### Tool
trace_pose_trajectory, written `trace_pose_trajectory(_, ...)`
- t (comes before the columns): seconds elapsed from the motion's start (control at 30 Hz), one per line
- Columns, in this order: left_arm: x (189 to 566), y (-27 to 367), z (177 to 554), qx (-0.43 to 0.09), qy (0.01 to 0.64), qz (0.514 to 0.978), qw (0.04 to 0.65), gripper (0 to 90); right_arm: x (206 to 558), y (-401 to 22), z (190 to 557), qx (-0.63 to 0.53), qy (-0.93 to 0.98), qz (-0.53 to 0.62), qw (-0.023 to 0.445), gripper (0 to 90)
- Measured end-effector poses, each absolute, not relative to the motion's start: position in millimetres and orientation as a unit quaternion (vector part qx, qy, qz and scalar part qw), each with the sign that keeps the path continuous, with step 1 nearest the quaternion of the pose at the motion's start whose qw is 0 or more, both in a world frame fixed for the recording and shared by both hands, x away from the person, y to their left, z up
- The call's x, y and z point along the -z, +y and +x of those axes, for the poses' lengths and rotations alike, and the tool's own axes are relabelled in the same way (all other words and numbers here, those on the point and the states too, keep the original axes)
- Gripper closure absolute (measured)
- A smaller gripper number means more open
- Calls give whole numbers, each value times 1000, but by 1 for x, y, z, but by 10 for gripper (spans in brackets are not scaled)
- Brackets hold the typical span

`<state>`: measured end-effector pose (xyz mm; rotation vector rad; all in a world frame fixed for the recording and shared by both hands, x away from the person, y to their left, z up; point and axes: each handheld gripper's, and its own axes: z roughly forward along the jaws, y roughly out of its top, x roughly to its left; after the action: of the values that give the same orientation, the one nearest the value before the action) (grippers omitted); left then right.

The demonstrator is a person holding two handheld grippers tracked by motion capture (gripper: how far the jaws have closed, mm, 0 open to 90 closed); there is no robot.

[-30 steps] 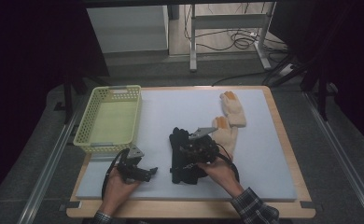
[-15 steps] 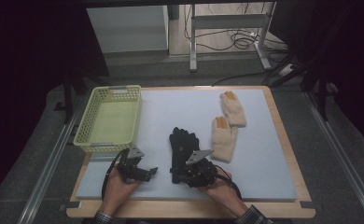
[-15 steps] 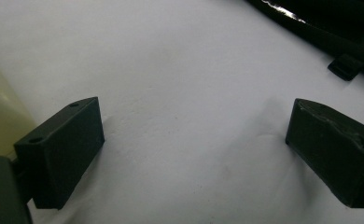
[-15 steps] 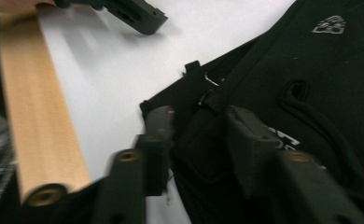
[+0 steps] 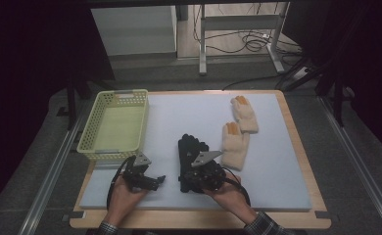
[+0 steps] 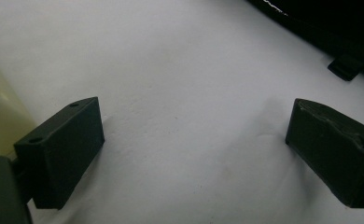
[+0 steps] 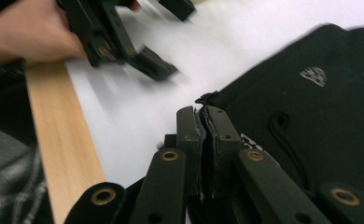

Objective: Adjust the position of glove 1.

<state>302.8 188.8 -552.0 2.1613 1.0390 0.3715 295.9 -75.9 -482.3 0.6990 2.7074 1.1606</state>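
Gripping now: the right gripper (image 7: 203, 140) has its jaws pressed almost together at the near edge of the black glove (image 7: 320, 126); they have just been closing, and they seem to pinch the cuff edge, though the frames do not make that certain.
Left gripper: the left gripper (image 6: 194, 154) hovers over bare white mat (image 6: 180, 70) with its jaws spread wide and nothing between them; in the high view it sits near the table's front edge (image 5: 152, 181).
Black glove place: flat on the mat, near the front and about midway across (image 5: 191, 149), partly under the right gripper.
Progress: judged early; the black glove is on the mat, not lifted.
Left to do: probably carry the gloves into the basket.
Basket: the yellow basket (image 5: 88, 142) at the far left looks empty.
Farther off: two cream gloves (image 5: 235, 144) (image 5: 245, 115) with orange fingertips lie untouched toward the far right.
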Motion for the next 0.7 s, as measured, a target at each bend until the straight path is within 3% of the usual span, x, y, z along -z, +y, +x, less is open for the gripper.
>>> trace_pose_trajectory(0.13, 552, 188, 303, -144, 403, 833, 352, 44, 493, -58, 301, -382, 895, 227, 36, 805)
trace_pose_trajectory(0.2, 552, 188, 303, -144, 403, 833, 352, 44, 497, -54, 305, -387, 893, 230, 25, 724)
trace_pose_trajectory(0.3, 552, 188, 303, -144, 403, 832, 352, 43, 492, -60, 311, -402, 884, 240, 24, 673)
trace_pose_trajectory(0.43, 552, 188, 303, -144, 402, 833, 352, 43, 479, -75, 329, -405, 872, 266, 65, 667)
trace_pose_trajectory(0.47, 552, 189, 303, -145, 402, 833, 352, 43, 478, -81, 345, -394, 870, 278, 103, 671)
trace_pose_trajectory(0.57, 552, 189, 303, -145, 402, 833, 351, 43, 481, -86, 363, -385, 865, 296, 126, 666)
trace_pose_trajectory(0.7, 552, 189, 303, -144, 402, 834, 351, 43, 490, -84, 398, -377, 854, 328, 143, 544)
